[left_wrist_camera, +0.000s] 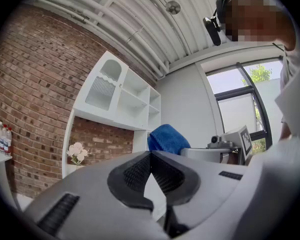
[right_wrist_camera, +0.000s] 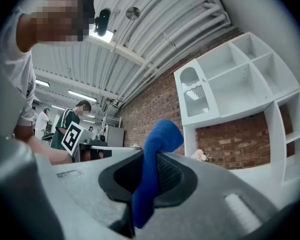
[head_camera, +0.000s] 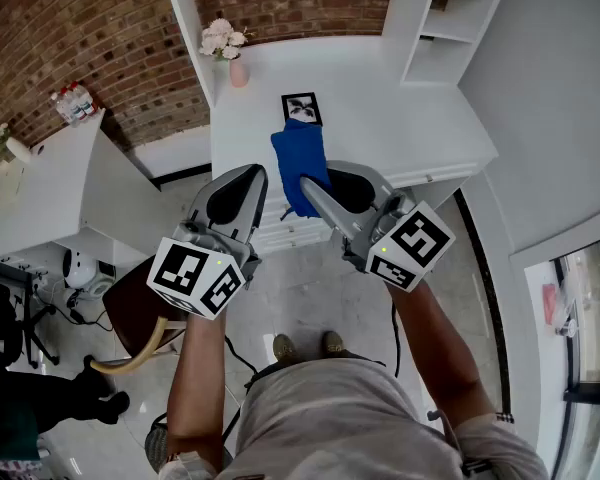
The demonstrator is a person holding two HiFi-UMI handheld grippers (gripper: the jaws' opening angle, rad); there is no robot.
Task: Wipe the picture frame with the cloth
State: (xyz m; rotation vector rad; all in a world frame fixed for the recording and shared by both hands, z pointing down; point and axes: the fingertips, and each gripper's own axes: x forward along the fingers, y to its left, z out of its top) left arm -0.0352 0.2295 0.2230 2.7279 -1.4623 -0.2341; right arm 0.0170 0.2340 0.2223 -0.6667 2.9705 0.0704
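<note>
A small black picture frame (head_camera: 301, 108) sits on the white desk (head_camera: 400, 118), just beyond the cloth. My right gripper (head_camera: 306, 184) is shut on the blue cloth (head_camera: 300, 160), held level in front of the desk's near edge. In the right gripper view the cloth (right_wrist_camera: 154, 174) runs up between the pads and flops over above the jaws. My left gripper (head_camera: 254, 172) is beside it on the left, shut with nothing between its pads. From the left gripper view the closed tips (left_wrist_camera: 150, 155) meet, with the cloth (left_wrist_camera: 167, 139) and right gripper (left_wrist_camera: 225, 146) seen to the right.
A pink vase with flowers (head_camera: 234, 56) stands at the desk's back left. A white shelf unit (head_camera: 442, 23) rises at the back right. To the left are a second white table (head_camera: 50, 183) with bottles (head_camera: 74, 103) and a brown chair (head_camera: 140, 313). Brick wall behind.
</note>
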